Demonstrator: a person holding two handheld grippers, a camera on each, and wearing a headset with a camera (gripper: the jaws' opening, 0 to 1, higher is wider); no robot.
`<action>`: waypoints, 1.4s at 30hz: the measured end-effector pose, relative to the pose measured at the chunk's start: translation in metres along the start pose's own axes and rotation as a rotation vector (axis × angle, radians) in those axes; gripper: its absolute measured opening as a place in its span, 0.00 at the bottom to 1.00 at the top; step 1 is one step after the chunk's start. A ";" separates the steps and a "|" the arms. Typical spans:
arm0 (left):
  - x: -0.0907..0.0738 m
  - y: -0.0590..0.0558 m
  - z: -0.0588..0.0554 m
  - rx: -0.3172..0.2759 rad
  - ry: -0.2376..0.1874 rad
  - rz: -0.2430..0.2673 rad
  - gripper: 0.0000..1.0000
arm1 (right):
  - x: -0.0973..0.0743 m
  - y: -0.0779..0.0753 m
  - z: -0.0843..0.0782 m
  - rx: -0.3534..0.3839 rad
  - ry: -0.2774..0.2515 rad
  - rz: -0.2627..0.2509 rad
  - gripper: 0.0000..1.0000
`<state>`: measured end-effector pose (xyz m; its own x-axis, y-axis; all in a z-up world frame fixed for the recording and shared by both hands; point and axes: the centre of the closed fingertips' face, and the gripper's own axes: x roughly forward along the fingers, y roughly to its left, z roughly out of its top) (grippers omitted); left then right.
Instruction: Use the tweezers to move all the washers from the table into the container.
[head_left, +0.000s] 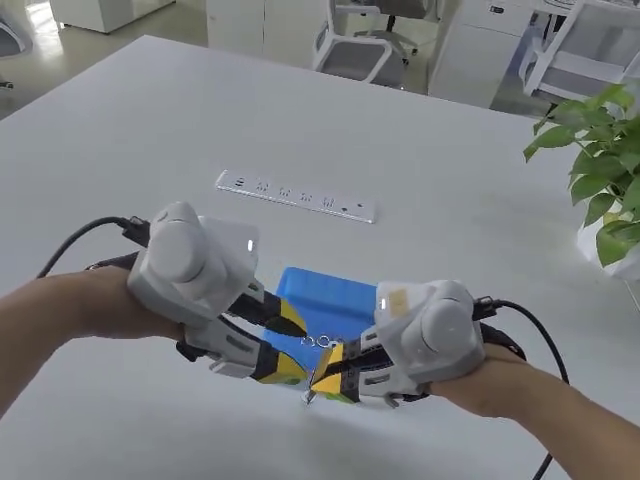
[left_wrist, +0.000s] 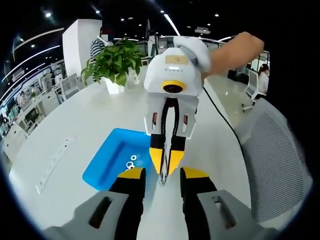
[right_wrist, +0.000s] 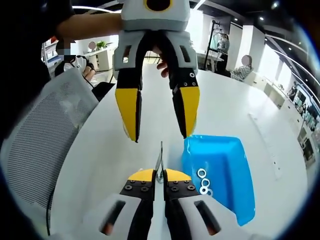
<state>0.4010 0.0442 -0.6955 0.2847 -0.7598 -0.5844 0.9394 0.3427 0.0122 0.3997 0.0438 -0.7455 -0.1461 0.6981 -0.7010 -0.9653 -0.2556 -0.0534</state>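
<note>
We hold the right gripper (right_wrist: 160, 176) squeezed tight on the tweezers (right_wrist: 160, 156). Their thin blades stick out from between its yellow tips toward twelve o'clock in the right gripper view. We cannot tell whether the tweezers' points carry anything.

The left gripper (right_wrist: 159, 132) faces it from twelve o'clock. Its jaws are spread wide with nothing gripped between them, and its tips are near the tweezers' end but apart from it.

The blue container (right_wrist: 227, 150) rests on the white table (head_left: 150, 130), just beside the tweezers at three o'clock in the right gripper view. In the left gripper view it lies at nine to ten o'clock of them. A small cluster of washers (right_wrist: 204, 182) lies inside the container, close to the wall nearest the grippers.

In the head view the two grippers meet tip to tip over the container's near edge, and the washers show just past the yellow tips. A white power strip (head_left: 295, 196) lies on the table at twelve o'clock, well beyond the container. A green plant (head_left: 600, 170) stands at the three o'clock edge.
</note>
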 end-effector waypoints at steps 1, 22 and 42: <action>-0.001 0.000 -0.001 -0.005 -0.002 0.003 0.34 | -0.001 0.000 0.001 -0.001 -0.001 -0.001 0.06; -0.023 -0.004 0.000 -0.166 -0.083 0.083 0.67 | -0.036 -0.013 0.036 -0.042 -0.031 -0.001 0.06; -0.035 0.008 0.003 -0.248 -0.150 0.161 0.96 | -0.045 -0.056 0.037 -0.085 -0.007 -0.058 0.06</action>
<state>0.3987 0.0724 -0.6726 0.4677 -0.7516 -0.4651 0.8104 0.5747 -0.1137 0.4522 0.0515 -0.6843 -0.0922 0.7181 -0.6898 -0.9503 -0.2703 -0.1544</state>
